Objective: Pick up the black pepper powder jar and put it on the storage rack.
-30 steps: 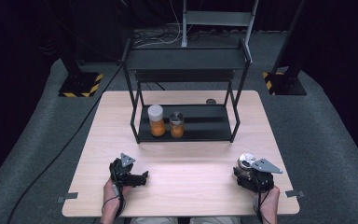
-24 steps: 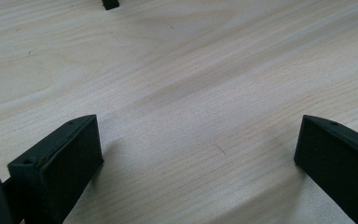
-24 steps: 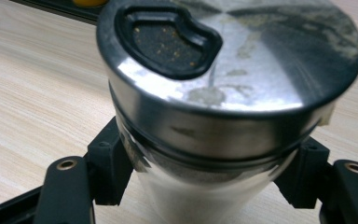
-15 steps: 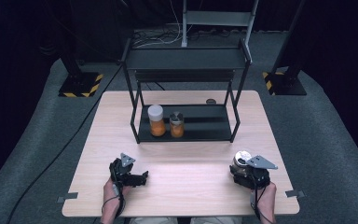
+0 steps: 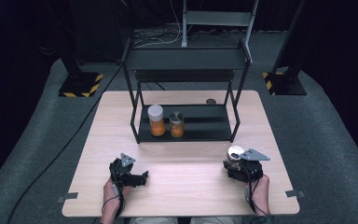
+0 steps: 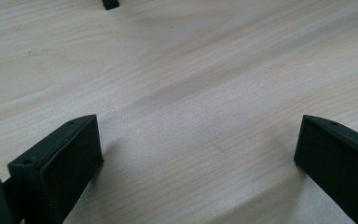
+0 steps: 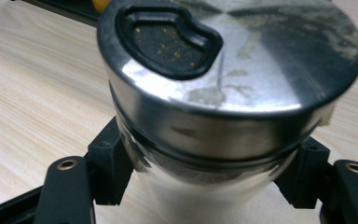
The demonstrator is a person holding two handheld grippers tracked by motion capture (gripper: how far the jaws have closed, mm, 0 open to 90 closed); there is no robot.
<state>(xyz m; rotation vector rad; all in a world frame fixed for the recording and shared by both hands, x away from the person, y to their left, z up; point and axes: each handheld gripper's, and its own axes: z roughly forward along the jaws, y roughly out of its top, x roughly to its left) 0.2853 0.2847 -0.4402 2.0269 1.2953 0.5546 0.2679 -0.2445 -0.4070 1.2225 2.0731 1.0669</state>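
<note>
Low on the right of the high view, the right gripper (image 5: 235, 161) is clamping a jar (image 5: 234, 152) with a shiny metal lid, holding it over the pale wooden table (image 5: 186, 186) near the front right corner. In the right gripper view the jar (image 7: 223, 88) is filling the middle of the frame, its lid showing a dark kidney-shaped flap at the upper left, and the two black jaws are pressing on the body just under the lid from either side (whether the jar's base is touching the wood cannot be told). Low on the left of the high view, the left gripper (image 5: 137, 177) is sitting close to the tabletop; in the left gripper view its jaws are standing wide apart with bare wood between them. In the upper middle of the high view, a black shelf rack (image 5: 186, 58) is standing on the table, and on its bottom shelf a white-capped jar (image 5: 156, 120) and a smaller metal-capped jar (image 5: 176, 124), both with orange contents, are standing just beside each other toward the left end.
</note>
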